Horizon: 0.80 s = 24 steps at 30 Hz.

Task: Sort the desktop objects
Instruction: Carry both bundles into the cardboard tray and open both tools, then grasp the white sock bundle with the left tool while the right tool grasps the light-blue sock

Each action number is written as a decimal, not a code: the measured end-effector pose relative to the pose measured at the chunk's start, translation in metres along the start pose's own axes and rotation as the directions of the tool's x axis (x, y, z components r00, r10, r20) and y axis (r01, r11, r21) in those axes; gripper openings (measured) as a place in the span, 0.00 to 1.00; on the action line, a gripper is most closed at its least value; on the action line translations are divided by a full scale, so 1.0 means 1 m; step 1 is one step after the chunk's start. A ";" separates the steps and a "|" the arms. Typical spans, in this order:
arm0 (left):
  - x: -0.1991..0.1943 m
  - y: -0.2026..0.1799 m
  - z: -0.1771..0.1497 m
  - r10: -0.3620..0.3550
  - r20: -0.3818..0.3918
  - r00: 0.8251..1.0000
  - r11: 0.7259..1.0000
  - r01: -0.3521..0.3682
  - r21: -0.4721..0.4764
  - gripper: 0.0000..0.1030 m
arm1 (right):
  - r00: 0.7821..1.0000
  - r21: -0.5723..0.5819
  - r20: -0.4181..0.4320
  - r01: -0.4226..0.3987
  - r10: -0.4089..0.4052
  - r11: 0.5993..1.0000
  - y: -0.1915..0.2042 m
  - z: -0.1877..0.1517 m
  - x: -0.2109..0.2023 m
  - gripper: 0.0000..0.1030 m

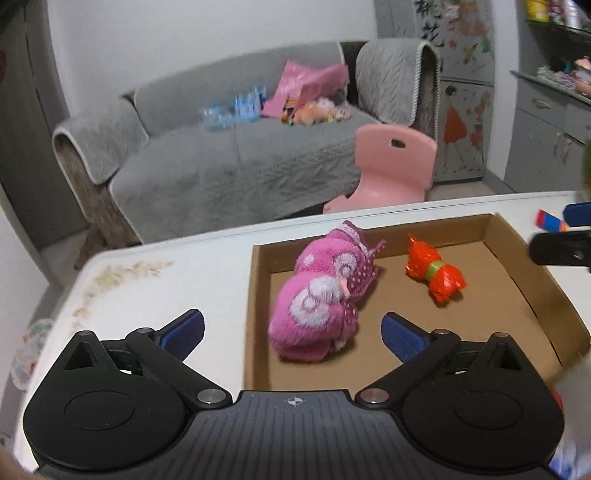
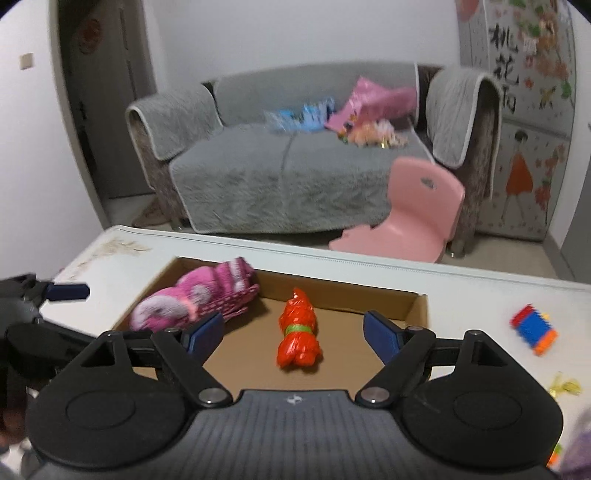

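Left wrist: cardboard tray (image 1: 517,236) with pink sock bundle (image 1: 317,299), red wrapper (image 1: 434,271).

Room behind the work surface. A grey sofa (image 2: 295,166) with quilted covers over both armrests stands against a plain white wall (image 2: 295,33); pink and blue items lie blurred on its seat. A small pink plastic chair (image 2: 413,218) stands on the pale floor (image 2: 495,258) just in front of the sofa's right end. A dark door (image 2: 107,110) occupies the left corner. At right, a grey cabinet front (image 2: 532,147) carries flower and figure stickers with Chinese characters. Grey shelving (image 1: 554,110) with drawers stands further right. Lighting is even and soft.
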State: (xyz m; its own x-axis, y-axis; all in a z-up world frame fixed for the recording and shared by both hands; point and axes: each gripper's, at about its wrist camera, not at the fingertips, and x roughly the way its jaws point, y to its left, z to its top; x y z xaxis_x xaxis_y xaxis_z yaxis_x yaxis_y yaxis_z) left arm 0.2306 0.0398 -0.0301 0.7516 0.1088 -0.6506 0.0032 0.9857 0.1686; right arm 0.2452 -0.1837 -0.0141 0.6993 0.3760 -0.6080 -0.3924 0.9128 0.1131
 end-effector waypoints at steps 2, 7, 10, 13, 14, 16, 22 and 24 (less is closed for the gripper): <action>-0.017 0.002 -0.011 0.007 0.012 1.000 1.000 -0.007 0.012 1.00 | 1.000 -0.021 0.008 0.006 -0.006 1.000 0.001 -0.008 -0.016 0.85; -0.066 0.013 -0.055 -0.059 0.039 0.997 0.994 0.056 0.093 1.00 | 1.000 -0.043 0.007 -0.018 0.018 0.999 0.011 -0.051 -0.067 0.87; -0.089 0.028 -0.091 -0.077 0.033 0.997 0.990 0.072 0.124 1.00 | 1.000 -0.073 -0.012 -0.021 0.021 0.997 0.014 -0.084 -0.090 0.87; -0.098 0.042 -0.119 -0.068 0.000 0.998 0.991 0.068 0.112 1.00 | 0.999 -0.079 -0.036 -0.031 0.028 0.996 0.012 -0.112 -0.100 0.88; -0.099 0.044 -0.127 -0.068 -0.016 0.998 0.992 0.070 0.105 1.00 | 0.999 -0.076 -0.044 -0.030 0.027 0.997 0.011 -0.118 -0.100 0.88; -0.099 0.048 -0.139 -0.088 -0.040 0.995 0.992 0.091 0.091 1.00 | 0.998 -0.066 -0.063 -0.030 0.026 0.997 0.008 -0.133 -0.094 0.88; -0.090 0.032 -0.159 -0.097 -0.084 0.992 0.986 0.107 0.128 1.00 | 0.996 -0.064 -0.092 -0.017 0.011 0.998 0.000 -0.146 -0.067 0.86; -0.085 0.029 -0.162 -0.082 -0.085 0.993 0.986 0.093 0.136 1.00 | 0.996 -0.070 -0.089 -0.023 0.017 0.997 0.000 -0.144 -0.060 0.85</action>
State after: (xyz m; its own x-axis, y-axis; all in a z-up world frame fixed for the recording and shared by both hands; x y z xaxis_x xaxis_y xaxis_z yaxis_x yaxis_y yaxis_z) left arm 0.0597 0.0803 -0.0896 0.6897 0.0386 -0.7231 0.1627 0.9648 0.2066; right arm 0.1175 -0.2293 -0.0910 0.6366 0.3756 -0.6735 -0.4496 0.8904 0.0715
